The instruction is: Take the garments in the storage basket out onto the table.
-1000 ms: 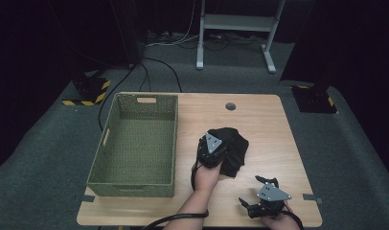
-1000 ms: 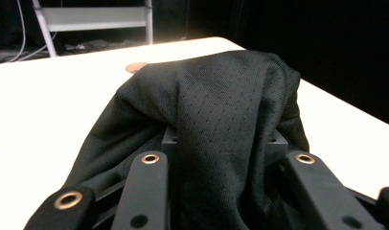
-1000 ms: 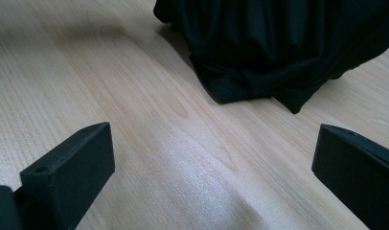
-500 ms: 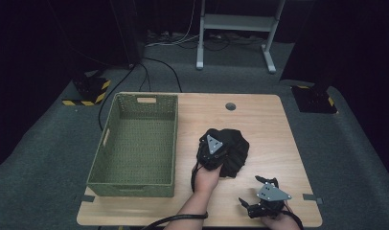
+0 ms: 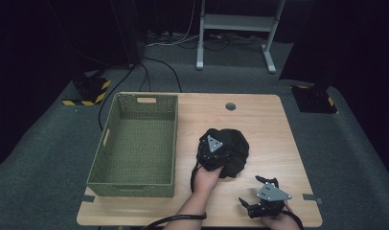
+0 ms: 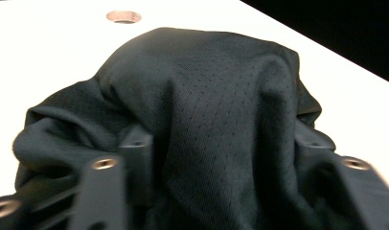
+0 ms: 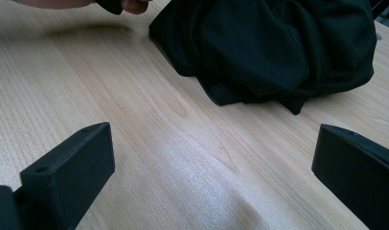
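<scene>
A crumpled black mesh cloth (image 5: 234,152) lies in a heap on the wooden table (image 5: 259,120), right of centre. My left gripper (image 5: 215,146) rests on the heap's left side, its grey plate facing up. Its jaws have just been opening. In the left gripper view they stand apart (image 6: 221,141), and a fold of the cloth (image 6: 207,86) is draped loosely between them. My right gripper (image 5: 254,191) sits low at the table's front right, open and empty. The right gripper view (image 7: 211,143) has bare wood between the jaws and the cloth (image 7: 279,43) beyond.
An empty green woven basket (image 5: 104,139) stands on the table's left half. A round cable hole (image 5: 230,106) lies behind the cloth. Cables and a desk frame (image 5: 235,28) are on the carpet beyond the table.
The left gripper has shifted a little on the black cloth. The right gripper has stayed where it was.
</scene>
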Available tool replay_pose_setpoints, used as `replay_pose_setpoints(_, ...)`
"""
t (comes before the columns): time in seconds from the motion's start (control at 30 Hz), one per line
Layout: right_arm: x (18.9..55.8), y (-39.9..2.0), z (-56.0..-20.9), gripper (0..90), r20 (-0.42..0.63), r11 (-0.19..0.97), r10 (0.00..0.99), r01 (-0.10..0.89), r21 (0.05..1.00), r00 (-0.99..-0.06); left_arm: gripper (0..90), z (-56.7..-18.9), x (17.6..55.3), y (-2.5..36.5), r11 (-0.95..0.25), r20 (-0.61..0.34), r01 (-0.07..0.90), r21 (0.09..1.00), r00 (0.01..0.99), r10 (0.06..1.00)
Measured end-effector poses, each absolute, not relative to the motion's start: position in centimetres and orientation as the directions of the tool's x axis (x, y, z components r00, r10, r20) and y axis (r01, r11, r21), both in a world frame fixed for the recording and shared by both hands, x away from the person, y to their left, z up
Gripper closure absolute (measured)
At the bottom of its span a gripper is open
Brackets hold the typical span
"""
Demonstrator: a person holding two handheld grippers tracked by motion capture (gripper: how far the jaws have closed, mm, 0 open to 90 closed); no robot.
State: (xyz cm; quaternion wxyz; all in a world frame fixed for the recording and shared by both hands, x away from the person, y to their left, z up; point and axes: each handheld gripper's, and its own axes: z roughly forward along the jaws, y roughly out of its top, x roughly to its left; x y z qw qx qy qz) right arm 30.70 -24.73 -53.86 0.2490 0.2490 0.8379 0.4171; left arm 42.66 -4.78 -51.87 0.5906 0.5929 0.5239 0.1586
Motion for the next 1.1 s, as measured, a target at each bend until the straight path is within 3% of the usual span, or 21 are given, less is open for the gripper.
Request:
replay_pose_setpoints(0.37,30.7,-24.7,-53.9,0.6,-0.214,0.533,0.624,0.209,0.820,-0.751,3.3,-49.8,41.9,-3.8,0.229,-0.428,0.431,0.873,0.451,0.783)
replay_pose_setpoints(1.1,30.6,-24.6,-53.9,0.6,-0.220,0.536,0.626,0.207,0.819,-0.748,1.2,-47.2,37.1,-0.4,0.235,-0.430,0.404,0.884,0.506,0.748)
